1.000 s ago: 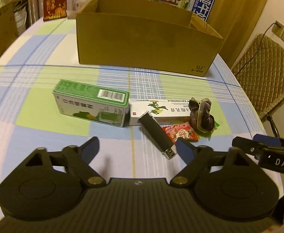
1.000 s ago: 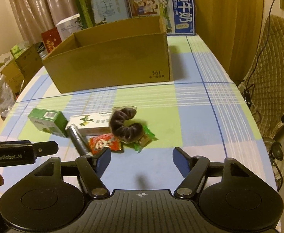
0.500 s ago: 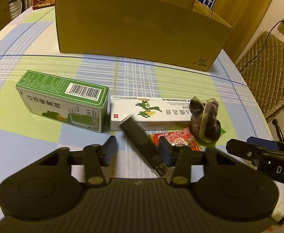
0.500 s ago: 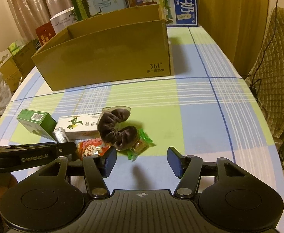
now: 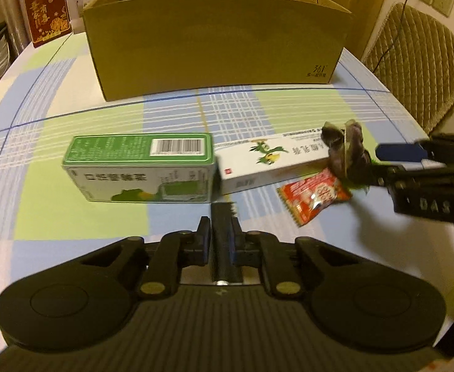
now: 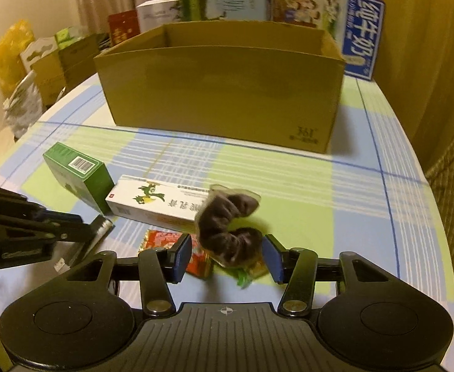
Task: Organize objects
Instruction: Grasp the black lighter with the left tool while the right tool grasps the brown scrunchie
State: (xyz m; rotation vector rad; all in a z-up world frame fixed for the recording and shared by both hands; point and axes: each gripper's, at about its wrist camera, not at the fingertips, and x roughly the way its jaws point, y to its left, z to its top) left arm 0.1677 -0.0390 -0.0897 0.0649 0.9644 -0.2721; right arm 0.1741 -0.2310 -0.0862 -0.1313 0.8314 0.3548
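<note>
My left gripper [image 5: 221,232] is shut on a black stick with a metal end [image 5: 223,260], held just above the tablecloth in front of a green carton [image 5: 140,167]. In the right wrist view that gripper [image 6: 81,228] comes in from the left with the stick [image 6: 98,232] in it. My right gripper [image 6: 227,259] is open, one pad on each side of a brown scrunchie [image 6: 227,232] that lies over a green wrapper [image 6: 244,277]. A white tube box [image 5: 270,161] and a red snack packet [image 5: 313,197] lie alongside. The right gripper [image 5: 381,167] shows at the left view's right edge.
An open cardboard box [image 6: 220,93] stands behind the items on the checked tablecloth [image 6: 304,192]. Cartons and gift boxes [image 6: 360,40] line the far edge of the table. A quilted chair [image 5: 419,62] stands beyond the table's right edge.
The left gripper went from wide open to shut on the black stick and turned it to point forward. The right gripper moved in low around the scrunchie and narrowed its opening.
</note>
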